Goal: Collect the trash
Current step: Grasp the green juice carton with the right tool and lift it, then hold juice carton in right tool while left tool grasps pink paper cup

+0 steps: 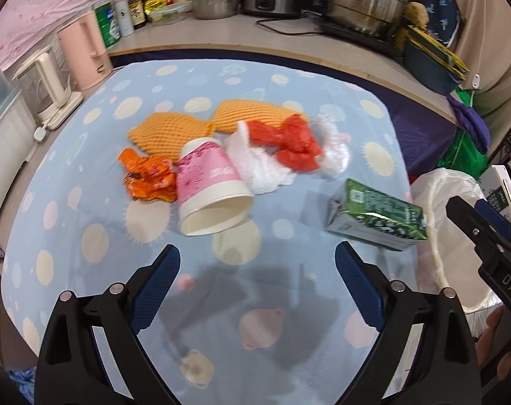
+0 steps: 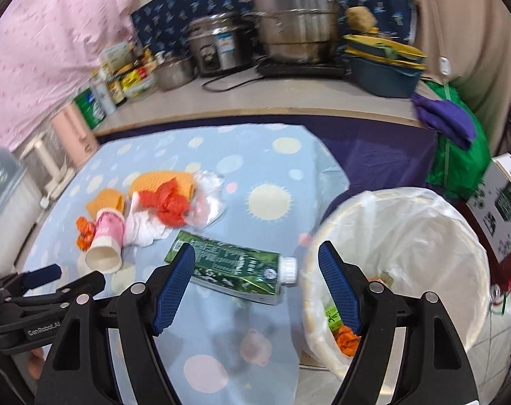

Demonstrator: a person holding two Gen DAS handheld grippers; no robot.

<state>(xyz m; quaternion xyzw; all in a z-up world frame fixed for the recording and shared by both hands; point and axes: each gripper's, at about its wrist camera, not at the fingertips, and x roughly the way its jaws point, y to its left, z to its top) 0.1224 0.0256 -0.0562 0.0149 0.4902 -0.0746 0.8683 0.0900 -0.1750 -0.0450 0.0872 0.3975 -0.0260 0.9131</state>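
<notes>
Carton beside lined bin, cup near

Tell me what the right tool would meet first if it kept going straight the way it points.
Probably the green carton lying on the blue spotted cloth: it sits between the open right tool's fingertips, though depth is hard to judge.

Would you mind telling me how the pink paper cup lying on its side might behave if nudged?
The pink paper cup lies on its side, so it would probably roll in a curve. It looks empty, thus likely light. Thin walls may crush under a firm pinch.
</notes>
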